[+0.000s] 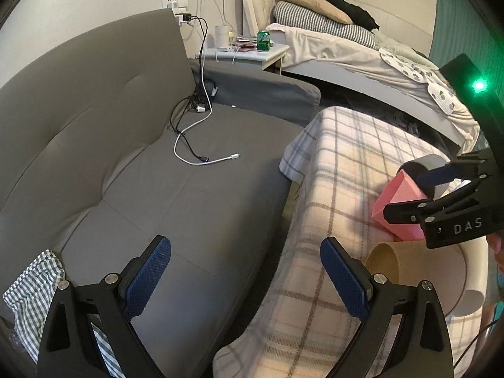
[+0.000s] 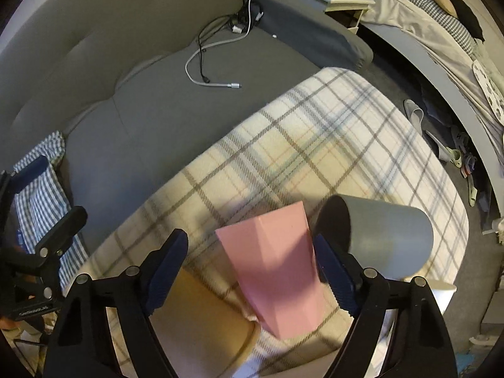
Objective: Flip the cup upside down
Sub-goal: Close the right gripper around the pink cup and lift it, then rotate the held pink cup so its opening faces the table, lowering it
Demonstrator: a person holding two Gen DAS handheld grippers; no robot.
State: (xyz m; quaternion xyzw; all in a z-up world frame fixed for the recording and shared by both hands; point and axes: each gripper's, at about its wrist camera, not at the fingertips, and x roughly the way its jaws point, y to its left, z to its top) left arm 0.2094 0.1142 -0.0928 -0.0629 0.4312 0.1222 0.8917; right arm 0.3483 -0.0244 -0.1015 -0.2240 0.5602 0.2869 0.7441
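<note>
A pink faceted cup lies on its side on the plaid blanket, between the wide-open fingers of my right gripper; whether a pad touches it I cannot tell. A grey cup lies on its side just right of the right finger. A tan cup lies under the left finger. In the left wrist view the pink cup, grey cup and tan cup sit at the right with the right gripper over them. My left gripper is open and empty over the sofa edge.
A grey sofa with loose charging cables lies left of the blanket. A checked cloth sits at the lower left. A bed and a nightstand with a green can stand behind. Shoes lie on the floor.
</note>
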